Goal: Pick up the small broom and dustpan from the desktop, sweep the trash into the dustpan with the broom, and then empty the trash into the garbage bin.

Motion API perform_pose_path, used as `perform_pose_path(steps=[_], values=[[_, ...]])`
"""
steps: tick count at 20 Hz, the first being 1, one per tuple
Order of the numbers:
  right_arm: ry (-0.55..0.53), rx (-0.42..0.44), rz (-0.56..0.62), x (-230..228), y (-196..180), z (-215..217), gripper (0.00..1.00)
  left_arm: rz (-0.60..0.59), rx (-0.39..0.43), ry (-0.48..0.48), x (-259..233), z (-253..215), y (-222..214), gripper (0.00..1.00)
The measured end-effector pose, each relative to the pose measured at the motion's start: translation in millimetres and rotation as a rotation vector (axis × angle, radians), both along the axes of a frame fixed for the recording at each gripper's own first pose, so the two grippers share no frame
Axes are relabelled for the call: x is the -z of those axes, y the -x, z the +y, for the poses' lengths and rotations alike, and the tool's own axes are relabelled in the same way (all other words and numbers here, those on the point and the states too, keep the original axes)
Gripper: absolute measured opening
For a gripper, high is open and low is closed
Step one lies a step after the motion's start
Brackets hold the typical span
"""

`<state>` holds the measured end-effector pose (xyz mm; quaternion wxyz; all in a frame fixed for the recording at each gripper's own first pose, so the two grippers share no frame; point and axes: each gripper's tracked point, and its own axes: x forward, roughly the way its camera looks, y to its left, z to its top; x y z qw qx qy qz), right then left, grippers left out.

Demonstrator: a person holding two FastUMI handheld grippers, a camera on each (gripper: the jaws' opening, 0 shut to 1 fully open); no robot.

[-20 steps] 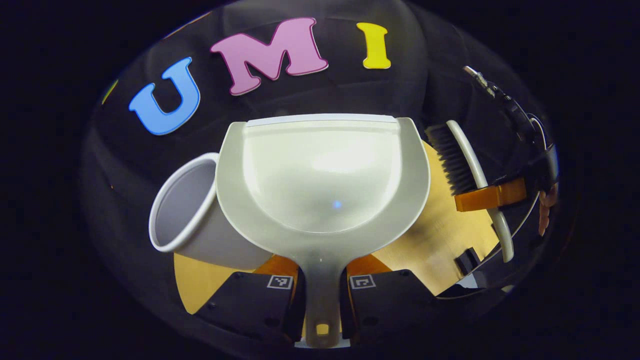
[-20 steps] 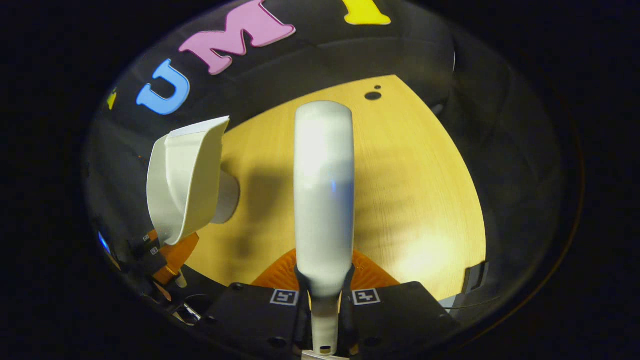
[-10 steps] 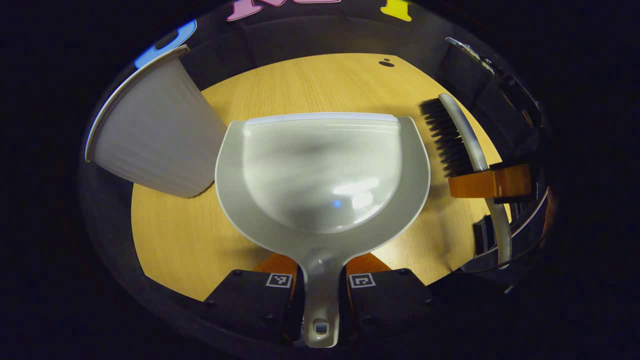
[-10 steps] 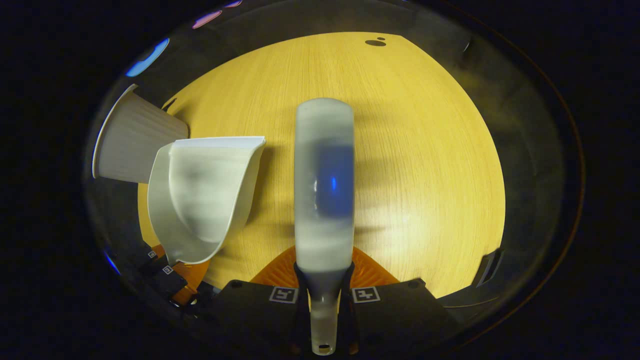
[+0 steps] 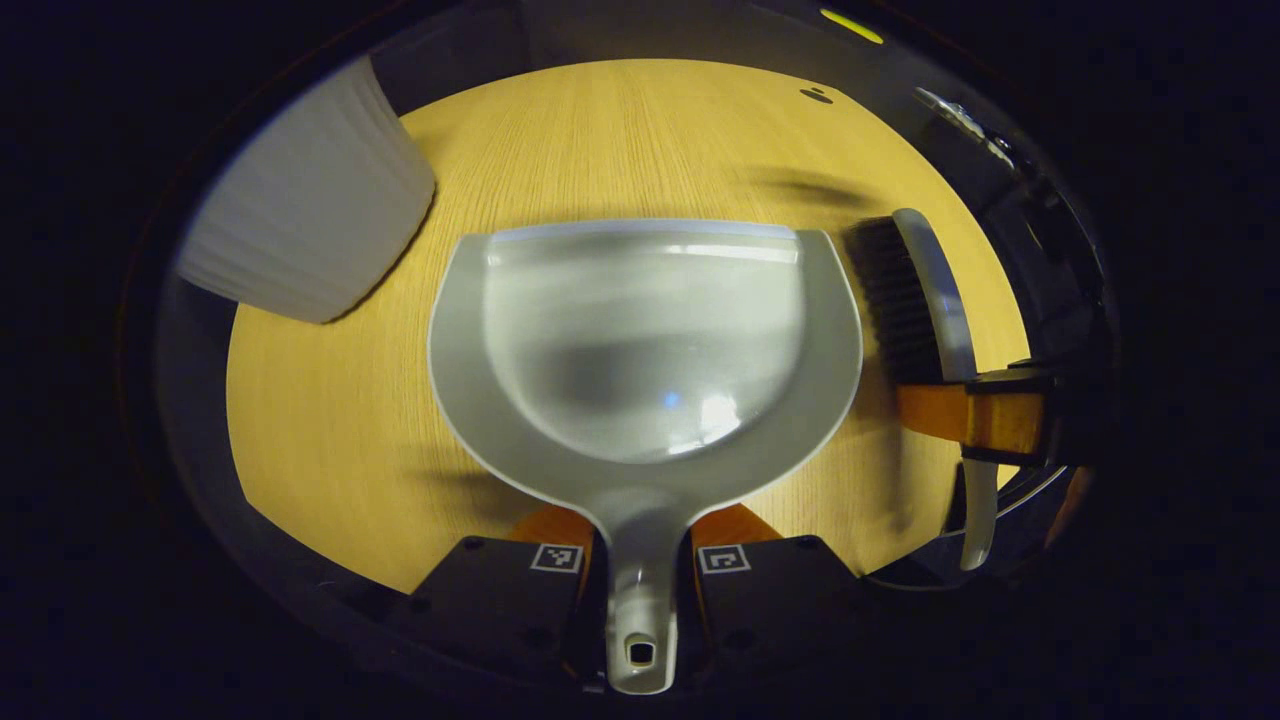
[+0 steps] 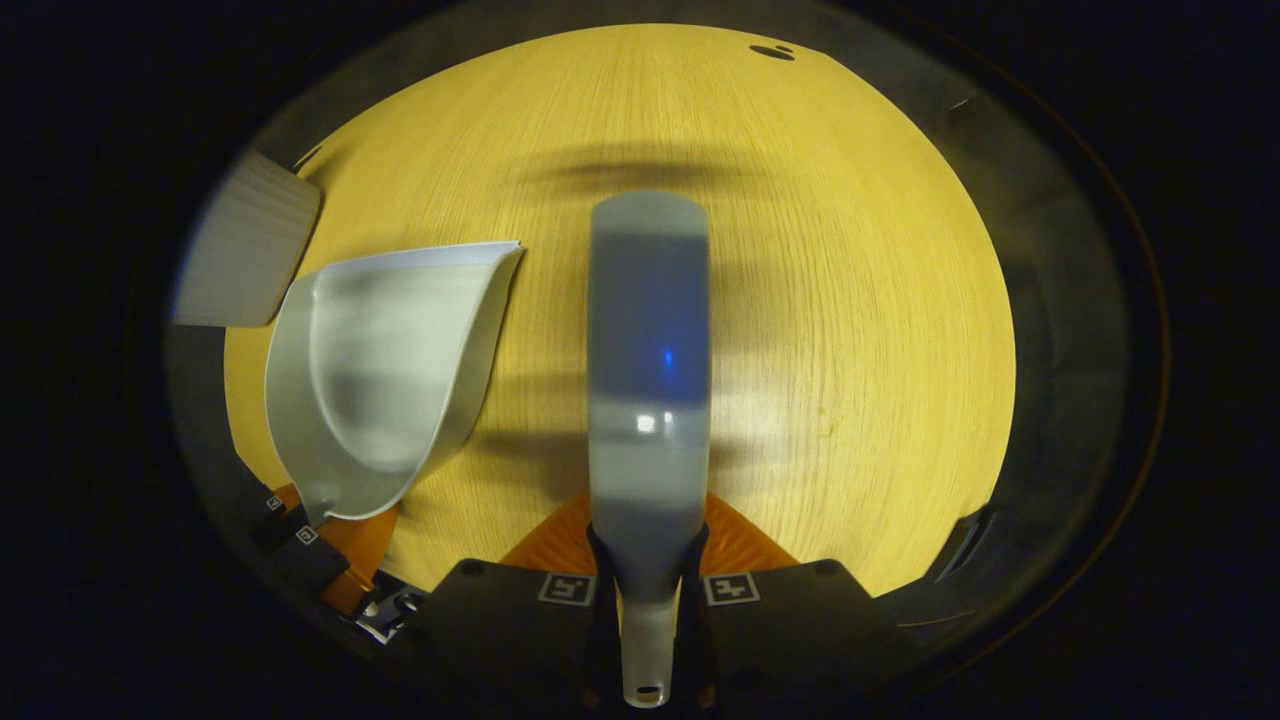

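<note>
My left gripper (image 5: 640, 560) is shut on the handle of the pale dustpan (image 5: 640, 340), whose scoop looks bare inside and hangs over the wooden desktop (image 5: 600, 140). In the left gripper view the small broom (image 5: 925, 295) with dark bristles stands to the right of the pan, held by the other gripper (image 5: 985, 420). My right gripper (image 6: 648, 580) is shut on that broom's handle; its pale back (image 6: 648, 350) runs up the middle of the right gripper view. The dustpan (image 6: 380, 370) shows at the left there, with the left gripper (image 6: 310, 540) below it.
A white ribbed garbage bin (image 5: 305, 220) stands at the desktop's far left, seen from outside; its side (image 6: 245, 255) also shows at the left of the right gripper view. A small dark hole (image 5: 815, 96) marks the far part of the desktop (image 6: 850, 250).
Both grippers have tilted down toward the desktop. The bin has slid up and left in both views, its opening gone from sight, and the booth wall has dropped out above.
</note>
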<state>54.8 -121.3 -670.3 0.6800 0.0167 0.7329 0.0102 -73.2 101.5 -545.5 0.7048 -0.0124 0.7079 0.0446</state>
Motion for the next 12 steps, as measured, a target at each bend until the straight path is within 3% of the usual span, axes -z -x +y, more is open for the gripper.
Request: perform_pose_path(steps=[6,10,11,12], values=[[-0.001,-0.012,0.052,-2,9,1,0.27,0.023,0.01,-0.001,2,-3,-1,0.28],[0.001,-0.028,0.084,-2,18,0,0.44,0.072,0.043,-0.021,4,-5,2,0.31],[0.001,-0.033,0.085,-3,19,0,0.5,0.081,0.045,-0.016,1,-6,3,0.53],[0.008,-0.038,0.081,-2,19,0,0.76,0.087,0.032,-0.011,2,-7,5,0.66]])
